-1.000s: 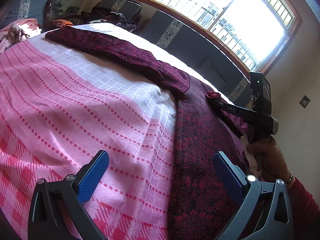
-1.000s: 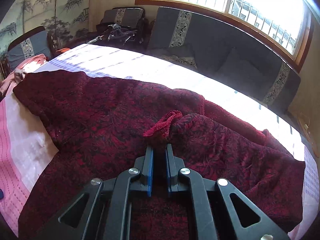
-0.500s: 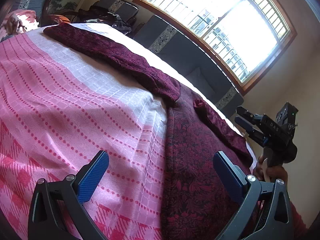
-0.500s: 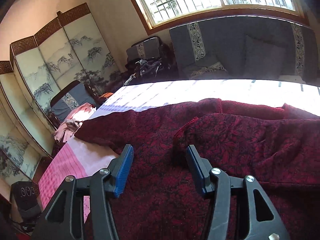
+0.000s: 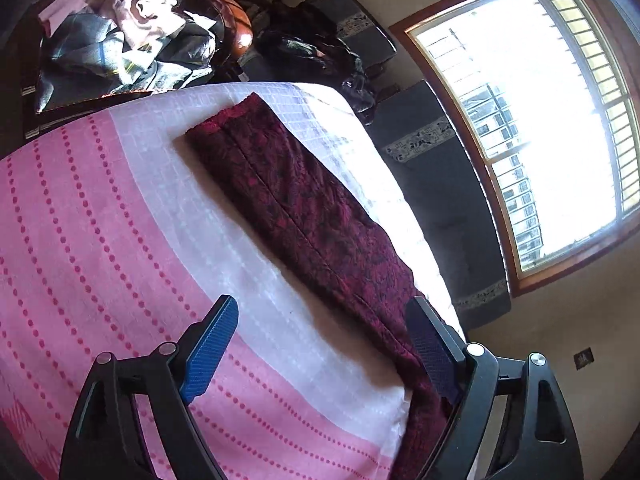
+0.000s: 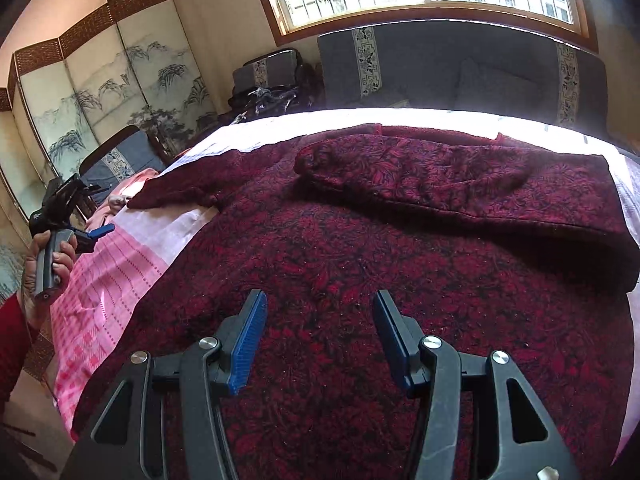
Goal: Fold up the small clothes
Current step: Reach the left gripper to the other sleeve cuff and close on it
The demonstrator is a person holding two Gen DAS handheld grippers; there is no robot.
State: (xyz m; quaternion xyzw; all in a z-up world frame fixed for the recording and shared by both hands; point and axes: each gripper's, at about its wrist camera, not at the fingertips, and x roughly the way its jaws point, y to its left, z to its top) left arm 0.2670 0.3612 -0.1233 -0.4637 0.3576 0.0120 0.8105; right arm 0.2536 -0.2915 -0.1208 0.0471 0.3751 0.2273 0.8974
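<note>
A dark red patterned garment [image 6: 360, 248] lies flat on the pink and white cloth [image 5: 100, 240] covering the bed. One sleeve [image 6: 440, 176] is folded across its body. The other sleeve [image 5: 304, 208] stretches straight out over the white part of the cloth. My left gripper [image 5: 322, 308] hovers at the near end of that sleeve; its jaws are closing, with the sleeve's edge beside the right finger [image 5: 432, 344] and no pad pressing on it. My right gripper [image 6: 320, 300] stands open above the garment's body, holding nothing. In the right wrist view a hand [image 6: 52, 256] holds the left gripper [image 6: 92, 232] at the far left.
A chair heaped with pink and grey clothes [image 5: 120, 40] stands beyond the bed's far corner. A grey sofa [image 6: 460, 68] runs under the window behind the bed. A painted folding screen [image 6: 100, 100] stands at the left wall. More pink clothing [image 6: 120, 196] lies by the bed's left edge.
My right gripper let go of the folded sleeve's cuff, opened and drew back over the garment's body. My left gripper swung across to the outstretched sleeve, rolled, and its jaws narrowed.
</note>
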